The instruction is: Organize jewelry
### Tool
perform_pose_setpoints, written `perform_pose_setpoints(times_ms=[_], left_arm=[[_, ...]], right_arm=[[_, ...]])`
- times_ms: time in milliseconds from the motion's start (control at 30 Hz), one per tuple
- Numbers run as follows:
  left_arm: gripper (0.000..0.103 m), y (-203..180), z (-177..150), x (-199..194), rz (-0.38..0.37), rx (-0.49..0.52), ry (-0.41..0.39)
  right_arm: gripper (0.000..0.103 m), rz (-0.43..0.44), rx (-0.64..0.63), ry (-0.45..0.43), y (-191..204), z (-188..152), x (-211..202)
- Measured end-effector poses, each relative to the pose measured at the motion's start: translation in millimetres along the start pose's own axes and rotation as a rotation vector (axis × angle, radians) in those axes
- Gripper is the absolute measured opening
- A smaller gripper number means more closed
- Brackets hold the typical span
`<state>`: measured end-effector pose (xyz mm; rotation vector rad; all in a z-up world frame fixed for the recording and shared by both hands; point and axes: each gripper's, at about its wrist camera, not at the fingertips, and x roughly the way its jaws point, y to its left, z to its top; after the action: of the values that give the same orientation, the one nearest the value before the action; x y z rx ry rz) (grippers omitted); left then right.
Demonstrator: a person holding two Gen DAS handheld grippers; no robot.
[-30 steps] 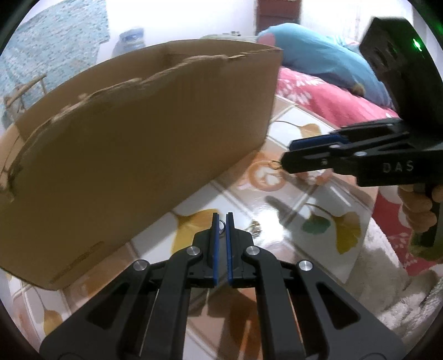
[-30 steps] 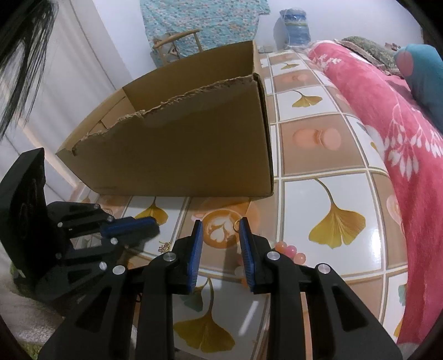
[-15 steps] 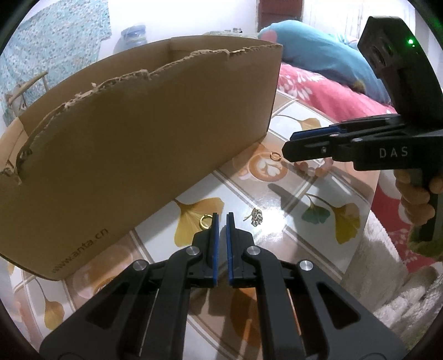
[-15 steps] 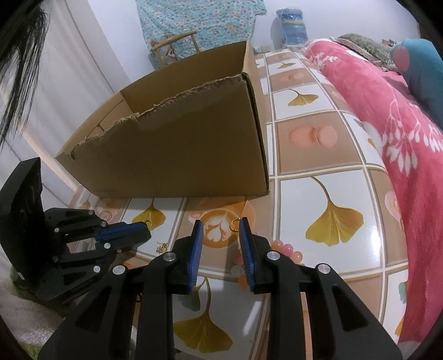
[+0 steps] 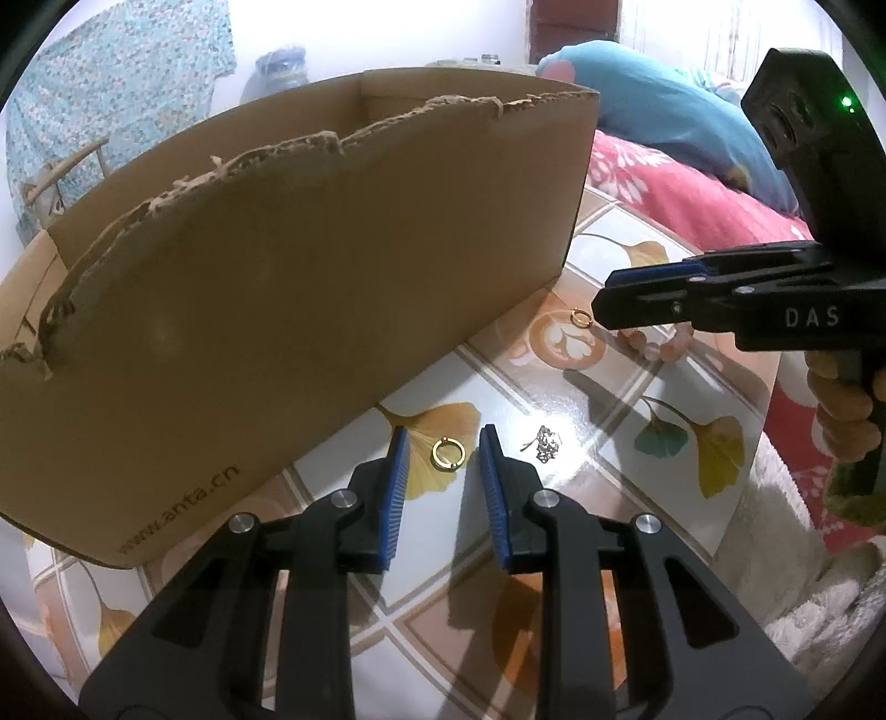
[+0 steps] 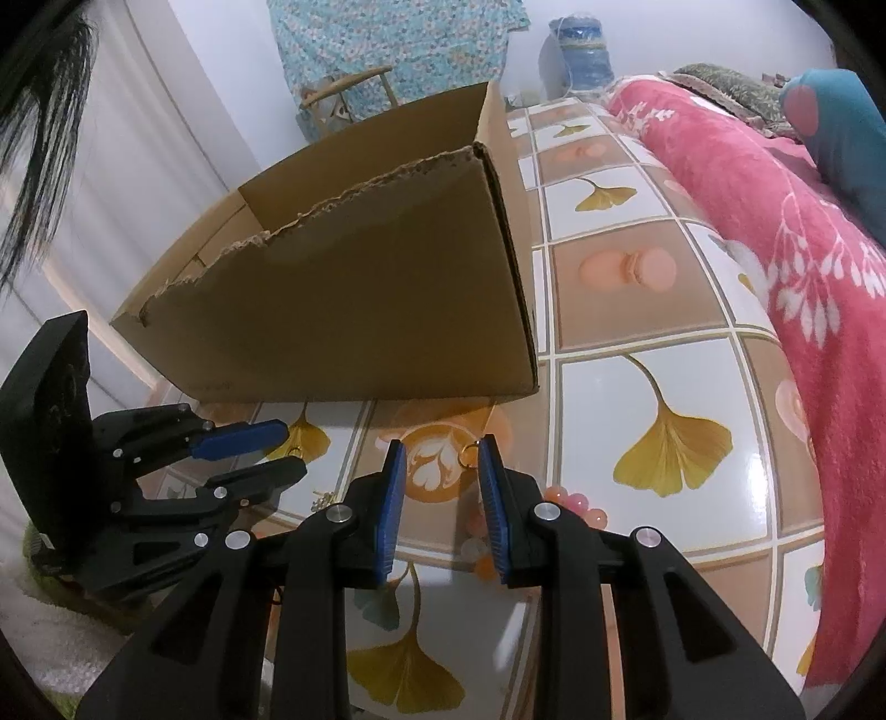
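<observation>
A gold ring [image 5: 447, 454] lies on the patterned tablecloth [image 5: 609, 410], just ahead of and between the open fingers of my left gripper [image 5: 444, 443]. A small silver trinket [image 5: 547, 443] lies to its right. A second gold ring [image 5: 580, 318] lies by the box corner, close to my right gripper [image 5: 601, 307]; in the right wrist view that ring [image 6: 469, 454] shows between the open fingers of the right gripper [image 6: 443, 451]. Pink beads [image 6: 570, 505] lie beside the right finger. The open cardboard box [image 5: 288, 266] stands just behind.
A pink floral blanket [image 6: 775, 232] and a blue pillow [image 5: 653, 94] lie along the table's right side. White fluffy cloth [image 5: 803, 554] lies at the near edge. A chair [image 6: 343, 94] and a water jug [image 6: 581, 44] stand at the back.
My left gripper has opened from nearly shut and pulled back and up, so the gold ring now lies uncovered between its fingertips. The right gripper has barely moved and stays open.
</observation>
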<state>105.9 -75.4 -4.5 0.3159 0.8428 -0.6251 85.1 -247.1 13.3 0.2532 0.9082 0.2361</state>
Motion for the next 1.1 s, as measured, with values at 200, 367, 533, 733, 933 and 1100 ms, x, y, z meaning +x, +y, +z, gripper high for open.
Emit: perform_pose_setpoints(times_ms=[200, 367, 533, 733, 933, 1100], left_arm=[[0.011, -2.8, 0.2, -0.6, -0.015, 0.019, 0.001], [0.01, -3.1, -0.8, -0.1, -0.014, 0.014, 0.0], [0.01, -2.3, -1.0, -0.5, -0.012, 0.018, 0.0], [0.01, -3.3, -1.1, -0.6, -0.005, 0.027, -0.004], [0.01, -5.3, -0.4, -0.1, -0.004, 0.023, -0.006], [0.01, -4.7, -0.2, -0.2, -0.005, 0.023, -0.006]], right_arm=[[0.027, 0.003, 0.001, -0.003, -0.1, 0.2, 0.4], [0.027, 0.002, -0.003, -0.002, 0.9, 0.5, 0.8], [0.027, -0.033, -0.032, 0.008, 5.4, 0.8, 3.7], [0.027, -0.098, -0.103, 0.016, 15.1, 3.6, 10.8], [0.027, -0.143, -0.109, 0.051, 12.2, 6.0, 21.6], [0.027, -0.163, -0.142, 0.062, 13.8, 7.4, 24.0]])
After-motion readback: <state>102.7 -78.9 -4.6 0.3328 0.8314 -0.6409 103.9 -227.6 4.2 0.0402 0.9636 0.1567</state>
